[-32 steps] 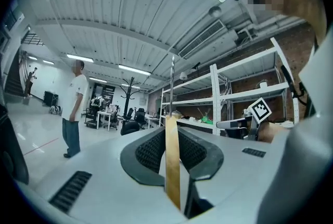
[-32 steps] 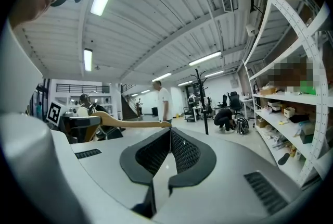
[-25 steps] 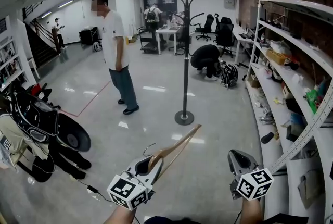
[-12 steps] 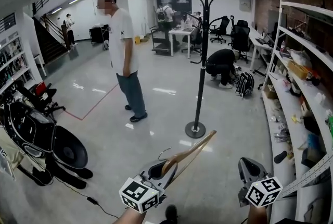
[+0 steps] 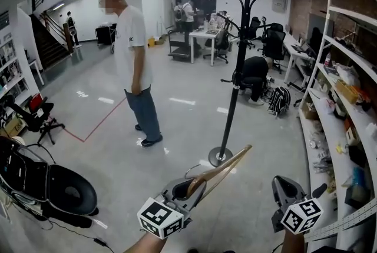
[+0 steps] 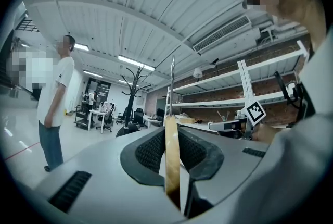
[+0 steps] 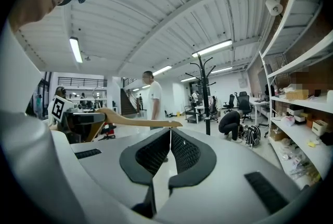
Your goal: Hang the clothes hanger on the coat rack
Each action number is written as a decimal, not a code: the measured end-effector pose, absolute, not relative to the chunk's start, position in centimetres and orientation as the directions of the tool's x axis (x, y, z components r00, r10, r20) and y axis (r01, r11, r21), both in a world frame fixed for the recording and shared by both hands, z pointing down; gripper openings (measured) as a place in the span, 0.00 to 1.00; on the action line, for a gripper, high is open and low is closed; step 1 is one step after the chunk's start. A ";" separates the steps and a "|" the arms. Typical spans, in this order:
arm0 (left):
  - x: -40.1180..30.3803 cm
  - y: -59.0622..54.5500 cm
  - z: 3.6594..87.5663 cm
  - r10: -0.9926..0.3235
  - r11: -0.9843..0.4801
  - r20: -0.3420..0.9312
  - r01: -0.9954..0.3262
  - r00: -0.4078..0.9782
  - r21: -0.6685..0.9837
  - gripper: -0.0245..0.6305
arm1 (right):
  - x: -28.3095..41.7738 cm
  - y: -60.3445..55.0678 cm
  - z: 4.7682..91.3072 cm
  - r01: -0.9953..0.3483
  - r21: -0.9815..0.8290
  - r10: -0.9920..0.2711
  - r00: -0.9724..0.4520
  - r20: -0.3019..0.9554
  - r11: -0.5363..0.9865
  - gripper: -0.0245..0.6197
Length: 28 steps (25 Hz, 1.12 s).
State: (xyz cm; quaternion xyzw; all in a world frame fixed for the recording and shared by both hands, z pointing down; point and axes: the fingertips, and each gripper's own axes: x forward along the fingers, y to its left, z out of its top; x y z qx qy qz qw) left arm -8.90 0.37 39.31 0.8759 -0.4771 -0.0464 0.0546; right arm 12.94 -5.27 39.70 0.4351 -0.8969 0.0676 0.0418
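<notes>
Glossy grey floor (image 5: 177, 99) runs ahead of you through an open workshop, with a standing person (image 5: 132, 63) off to the left of both grippers. Your left gripper (image 5: 187, 188) has its jaws clamped on the wooden clothes hanger (image 5: 222, 168) near the neck. The hanger's arm juts forward and right past the jaw tips, and its wire hook rises just above them. Beyond those tips stands the coat rack (image 5: 235, 81), well apart from the hanger. Your right gripper (image 5: 284, 188) has its 2 jaws closed together on nothing. I judge this the carry step: the hanger is gripped but not yet hung. Next you need to close in on the rack, lift the hanger level with 1 upper prong and turn its hook over it.
</notes>
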 end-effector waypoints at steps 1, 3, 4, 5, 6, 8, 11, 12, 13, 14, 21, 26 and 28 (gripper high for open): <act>-9.0 -0.6 39.4 -0.839 -0.542 -0.027 -0.829 0.544 0.141 0.12 | 12.8 -6.2 39.7 -0.786 -0.083 -0.775 -0.618 0.133 0.612 0.05; -9.0 -2.6 39.4 -0.839 -0.541 -0.022 -0.829 0.544 0.138 0.12 | 12.6 -8.2 39.6 -0.785 -0.085 -0.774 -0.620 0.127 0.614 0.05; -8.9 -3.7 39.4 -0.840 -0.540 -0.020 -0.831 0.543 0.137 0.12 | 12.6 -9.3 39.6 -0.783 -0.086 -0.773 -0.622 0.125 0.616 0.05; -8.7 -5.0 39.5 -0.841 -0.538 -0.018 -0.832 0.541 0.137 0.12 | 12.6 -10.6 39.6 -0.780 -0.088 -0.770 -0.626 0.124 0.620 0.05; -8.5 -6.4 39.5 -0.842 -0.536 -0.016 -0.833 0.540 0.138 0.12 | 12.8 -12.0 39.7 -0.776 -0.091 -0.767 -0.631 0.121 0.624 0.05; -7.7 -9.7 39.7 -0.842 -0.535 -0.017 -0.833 0.539 0.142 0.12 | 13.3 -15.4 39.7 -0.767 -0.093 -0.759 -0.641 0.108 0.635 0.05; -5.7 -15.3 39.2 -0.831 -0.553 -0.036 -0.819 0.555 0.154 0.12 | 14.9 -20.9 39.0 -0.757 -0.079 -0.753 -0.653 0.080 0.648 0.05; -5.1 -17.0 39.0 -0.829 -0.556 -0.038 -0.815 0.558 0.165 0.12 | 15.3 -22.7 38.8 -0.751 -0.076 -0.748 -0.660 0.075 0.655 0.05; -4.5 -18.6 38.9 -0.829 -0.555 -0.036 -0.814 0.558 0.170 0.12 | 15.8 -24.3 38.6 -0.744 -0.077 -0.740 -0.668 0.073 0.664 0.05; -4.0 -20.0 38.8 -0.831 -0.553 -0.031 -0.816 0.556 0.168 0.12 | 16.2 -25.8 38.4 -0.736 -0.077 -0.733 -0.677 0.071 0.672 0.05; -2.5 -28.1 37.7 -0.819 -0.569 -0.003 -0.812 0.574 0.128 0.12 | 17.1 -34.5 37.1 -0.717 -0.083 -0.716 -0.696 0.053 0.692 0.05; -3.0 -33.9 35.7 -0.757 -0.652 -0.053 -0.745 0.652 0.142 0.12 | 15.4 -39.9 36.3 -0.710 -0.057 -0.709 -0.704 0.040 0.701 0.05; -3.8 -36.8 35.1 -0.736 -0.675 -0.064 -0.724 0.674 0.140 0.12 | 14.7 -42.3 35.9 -0.717 -0.060 -0.717 -0.697 0.030 0.695 0.05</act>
